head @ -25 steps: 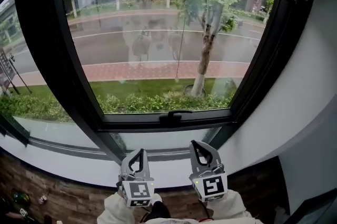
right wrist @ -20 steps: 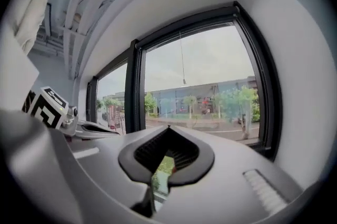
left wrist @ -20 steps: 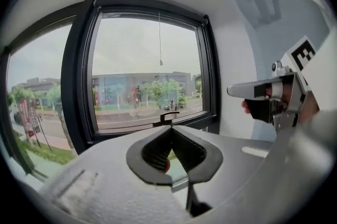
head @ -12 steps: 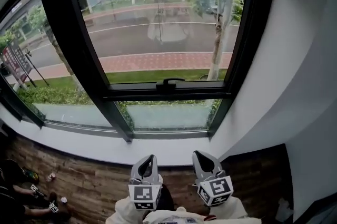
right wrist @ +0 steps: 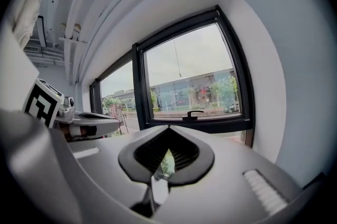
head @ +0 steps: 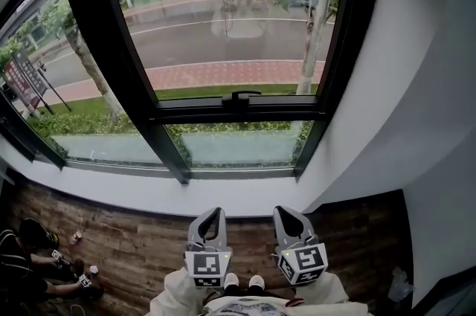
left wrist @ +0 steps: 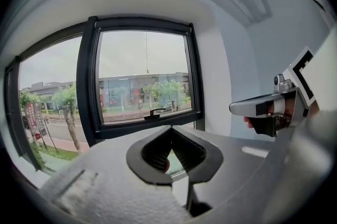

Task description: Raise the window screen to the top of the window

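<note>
Both grippers, left gripper and right gripper, jaws together and empty, sit lower in frame, farther back from the black-framed window than a second ago.

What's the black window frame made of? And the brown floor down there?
The window frame looks like metal painted a smooth matte black. Its bars are straight, even and sharp-edged, though it could be plastic. The floor looks like wood, or planks made to look like wood, with long brown strips, streaky grain and thin seams between them.

White wall, wooden floor, black-framed window
</note>
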Motion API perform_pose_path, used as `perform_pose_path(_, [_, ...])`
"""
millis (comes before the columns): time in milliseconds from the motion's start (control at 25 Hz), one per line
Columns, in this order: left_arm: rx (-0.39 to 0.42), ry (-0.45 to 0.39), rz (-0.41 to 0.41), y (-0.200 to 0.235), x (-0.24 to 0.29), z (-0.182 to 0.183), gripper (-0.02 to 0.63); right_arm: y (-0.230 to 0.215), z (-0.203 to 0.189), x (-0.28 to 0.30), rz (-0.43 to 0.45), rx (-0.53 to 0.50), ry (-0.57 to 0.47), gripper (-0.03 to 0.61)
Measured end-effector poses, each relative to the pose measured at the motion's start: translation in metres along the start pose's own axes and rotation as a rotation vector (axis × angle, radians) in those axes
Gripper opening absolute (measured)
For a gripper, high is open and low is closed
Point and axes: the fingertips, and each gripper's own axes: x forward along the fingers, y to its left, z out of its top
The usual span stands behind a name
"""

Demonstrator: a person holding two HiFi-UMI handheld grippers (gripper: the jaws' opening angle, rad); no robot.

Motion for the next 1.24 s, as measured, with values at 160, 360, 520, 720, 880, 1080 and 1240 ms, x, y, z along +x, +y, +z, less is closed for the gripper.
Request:
perform_pose_path(160, [0.030,-0.014,-0.008,0.007,-0.012,0.000,0.005,0.019,-0.001,0.000,-0.006,-0.034,0.004,0.003])
perform_pose_path(360, [0.018,-0.006,-0.001,0.024,-0.030,-0.006,0.005,0.047,0.001,-0.001,0.004,-0.049,0.000,0.003])
perform_pose_path(520, [0.005,-0.006,0.000,0.033,-0.038,-0.010,0.005,0.059,0.002,-0.004,0.004,-0.052,-0.002,0.003])
perform_pose_path(720, [0.003,-0.022,-0.006,0.038,-0.042,-0.009,0.005,0.067,0.001,-0.004,-0.005,-0.057,-0.002,0.003])
perform_pose_path(880, [-0.004,-0.020,-0.009,0.039,-0.048,-0.010,0.005,0.071,0.000,-0.007,-0.008,-0.049,0.002,0.003])
perform_pose_path(1080, [-0.006,-0.016,-0.008,0.041,-0.051,-0.012,0.005,0.074,-0.002,-0.010,-0.016,-0.050,0.006,0.003])
perform_pose_path(1240, [-0.016,-0.013,-0.009,0.040,-0.056,-0.013,0.005,0.076,-0.005,-0.014,-0.021,-0.046,0.013,0.003])
